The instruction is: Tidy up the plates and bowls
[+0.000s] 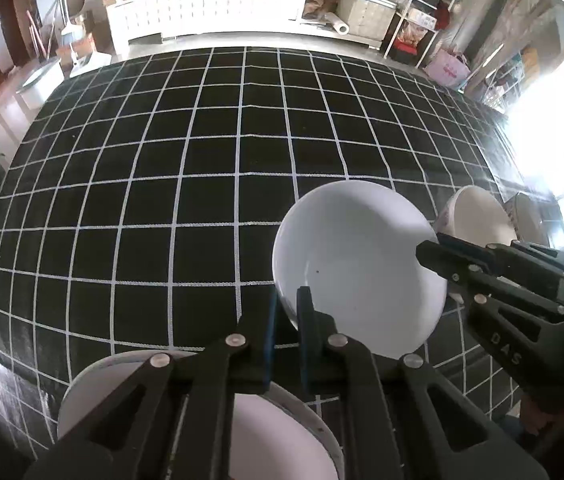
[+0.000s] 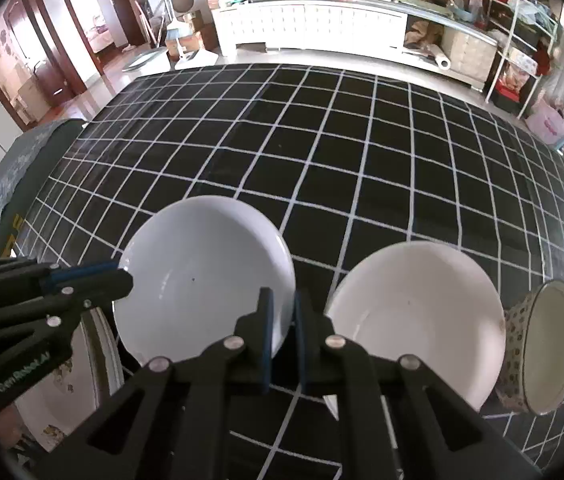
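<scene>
A white bowl (image 1: pixel 357 264) (image 2: pixel 202 276) sits on the black grid-patterned tablecloth (image 1: pixel 202 180) (image 2: pixel 361 152). My left gripper (image 1: pixel 287 300) is shut on its left rim, one finger inside the bowl and one outside. In the right wrist view this gripper (image 2: pixel 122 274) comes in from the left. My right gripper (image 2: pixel 283 298) is shut on the opposite, right rim, and the left wrist view shows it (image 1: pixel 427 254) reaching in from the right. Just right of the held bowl stands a second white bowl (image 2: pixel 413 312) (image 1: pixel 477 216).
A bowl with a dotted outer wall (image 2: pixel 549 344) lies tilted at the far right. A large pale plate (image 1: pixel 102 384) (image 2: pixel 82 380) lies beneath the left gripper near the front edge. A white cabinet (image 2: pixel 313 28) and cluttered shelves (image 2: pixel 521 40) stand beyond the table.
</scene>
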